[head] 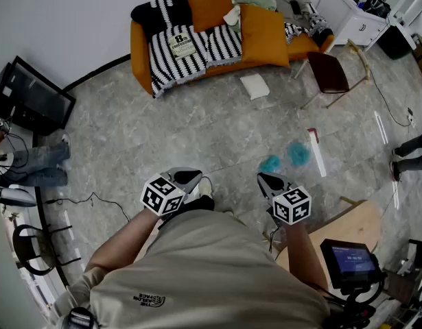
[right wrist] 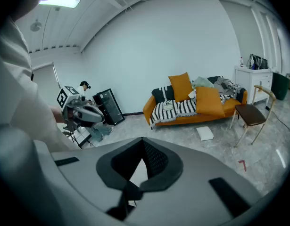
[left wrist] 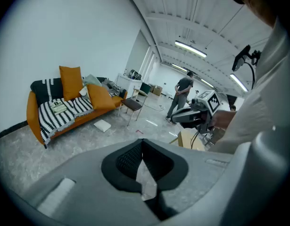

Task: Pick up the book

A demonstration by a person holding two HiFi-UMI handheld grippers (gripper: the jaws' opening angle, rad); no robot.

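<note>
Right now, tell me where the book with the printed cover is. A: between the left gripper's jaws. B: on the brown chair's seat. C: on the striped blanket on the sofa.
C: the book lies flat on the striped blanket over the orange sofa, while the left gripper is shut on nothing and the chair seat is bare.
</note>
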